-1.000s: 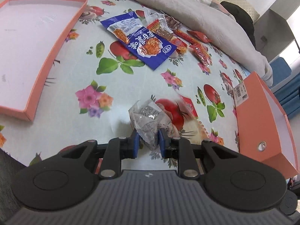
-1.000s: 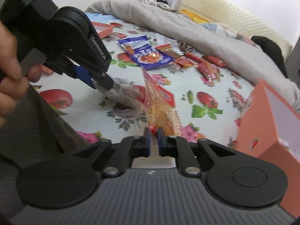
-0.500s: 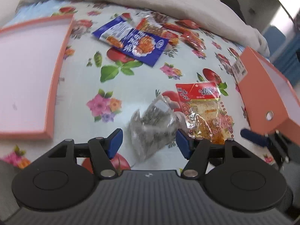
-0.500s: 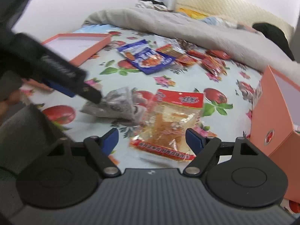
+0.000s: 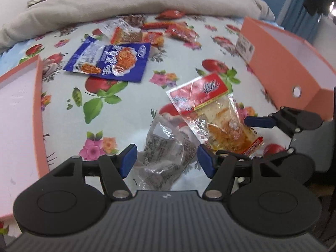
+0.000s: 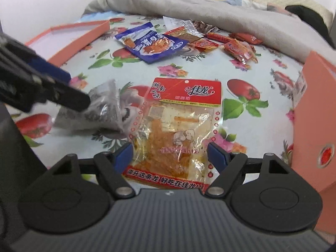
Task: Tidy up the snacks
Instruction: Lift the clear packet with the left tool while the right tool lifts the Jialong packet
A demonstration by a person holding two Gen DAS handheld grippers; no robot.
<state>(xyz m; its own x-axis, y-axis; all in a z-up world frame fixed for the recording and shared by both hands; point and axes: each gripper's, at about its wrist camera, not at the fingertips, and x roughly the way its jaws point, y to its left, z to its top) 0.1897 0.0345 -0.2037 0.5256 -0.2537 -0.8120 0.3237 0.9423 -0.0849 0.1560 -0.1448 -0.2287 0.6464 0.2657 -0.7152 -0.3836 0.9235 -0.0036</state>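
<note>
My left gripper (image 5: pixel 167 159) is open, its jaws on either side of a crumpled clear-grey snack packet (image 5: pixel 166 153) lying on the floral tablecloth. My right gripper (image 6: pixel 170 154) is open around the lower end of a flat red-topped packet of orange snack (image 6: pixel 178 126). That packet also shows in the left wrist view (image 5: pixel 212 115), overlapping the grey packet's right edge. The grey packet shows in the right wrist view (image 6: pixel 100 109) with a left fingertip (image 6: pixel 75 98) over it. A blue packet (image 5: pixel 113 61) and several small red packets (image 5: pixel 178 31) lie farther back.
An orange box lid (image 5: pixel 40 109) lies at the left. An orange box (image 5: pixel 283 69) stands at the right, also in the right wrist view (image 6: pixel 315 113). A grey blanket (image 5: pixel 147 4) bunches along the far edge of the tablecloth (image 5: pixel 130 113).
Both grippers were shut on their packets a second ago; both opened and let them down onto the cloth. The views have since shifted a little, packets lying still.
</note>
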